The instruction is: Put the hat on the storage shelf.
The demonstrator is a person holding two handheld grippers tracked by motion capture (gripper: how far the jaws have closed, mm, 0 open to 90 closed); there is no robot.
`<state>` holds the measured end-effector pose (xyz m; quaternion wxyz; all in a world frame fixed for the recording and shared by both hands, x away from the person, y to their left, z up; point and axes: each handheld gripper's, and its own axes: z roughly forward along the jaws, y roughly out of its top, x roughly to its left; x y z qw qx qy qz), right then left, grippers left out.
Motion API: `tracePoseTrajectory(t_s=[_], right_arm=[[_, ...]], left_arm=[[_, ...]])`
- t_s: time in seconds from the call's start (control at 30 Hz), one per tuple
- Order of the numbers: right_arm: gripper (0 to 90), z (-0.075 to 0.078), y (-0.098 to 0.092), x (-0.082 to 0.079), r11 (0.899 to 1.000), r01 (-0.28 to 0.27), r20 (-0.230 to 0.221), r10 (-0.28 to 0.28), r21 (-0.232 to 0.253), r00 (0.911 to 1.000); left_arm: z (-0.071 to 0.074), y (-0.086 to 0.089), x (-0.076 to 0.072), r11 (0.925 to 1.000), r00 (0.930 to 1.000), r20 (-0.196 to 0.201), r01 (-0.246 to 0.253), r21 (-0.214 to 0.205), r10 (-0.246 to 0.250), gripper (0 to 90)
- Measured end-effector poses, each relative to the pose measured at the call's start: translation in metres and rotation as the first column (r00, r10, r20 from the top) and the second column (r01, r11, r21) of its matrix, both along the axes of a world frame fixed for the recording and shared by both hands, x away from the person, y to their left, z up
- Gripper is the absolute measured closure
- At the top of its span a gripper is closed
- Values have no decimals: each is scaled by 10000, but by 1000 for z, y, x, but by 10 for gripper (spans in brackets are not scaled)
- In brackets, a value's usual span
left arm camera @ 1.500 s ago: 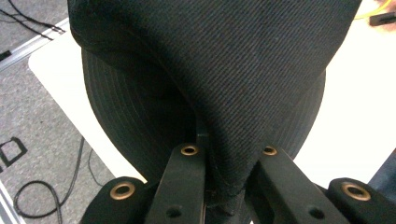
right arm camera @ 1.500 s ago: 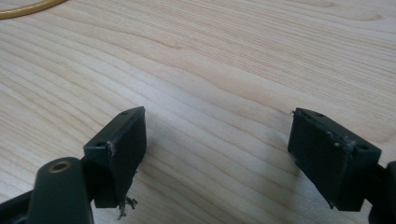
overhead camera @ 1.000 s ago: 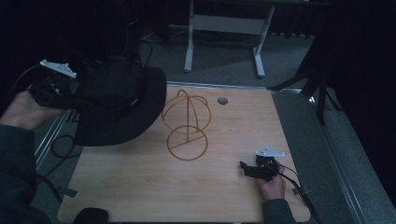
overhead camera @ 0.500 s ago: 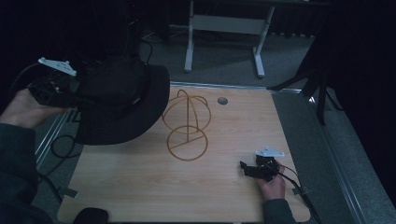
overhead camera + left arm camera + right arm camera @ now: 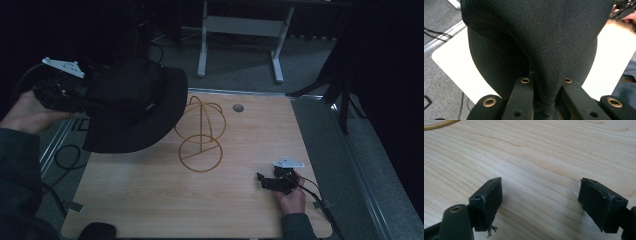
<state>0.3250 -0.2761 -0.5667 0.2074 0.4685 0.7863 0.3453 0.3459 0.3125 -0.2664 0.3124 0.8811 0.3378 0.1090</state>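
A black bucket hat [image 5: 135, 110] hangs in the air over the table's left edge, brim toward the stand. My left gripper [image 5: 89, 96] is shut on a pinched fold of its cloth. In the left gripper view the fold sits between the two jaws [image 5: 545, 82], and the hat [image 5: 536, 37] spreads out above them. A gold wire hat stand [image 5: 200, 135] stands bare at the table's middle, just right of the hat. My right gripper [image 5: 262, 180] lies on the wooden table [image 5: 150, 200] at the front right, open, with bare wood between its jaws [image 5: 540, 192].
A round grey grommet [image 5: 238, 107] sits in the table's far edge. A white desk frame [image 5: 240, 25] stands behind the table. Cables [image 5: 65, 155] lie on the floor at the left. A dark object [image 5: 97, 231] sits at the front left corner.
The hat and my left gripper have drifted slightly right, toward the stand. The right gripper has not moved.
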Motion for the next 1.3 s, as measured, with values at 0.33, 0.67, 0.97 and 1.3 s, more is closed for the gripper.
tracePoseTrajectory(t_s=[0.33,0.67,0.97,1.3], right_arm=[[193,0,0,0,10000,3,-18,-3,6,10000],[193,0,0,0,10000,0,-9,0,13,10000],[193,0,0,0,10000,3,-9,-3,15,10000],[193,0,0,0,10000,0,-6,0,14,10000]], left_arm=[[5,-7,1,9998,9996,179,202,31,-202,879],[8,-17,2,9983,9981,240,571,-69,-569,878],[14,-26,4,9964,9960,325,839,-72,-837,879],[17,-33,7,9947,9940,444,1009,-213,-999,879]])
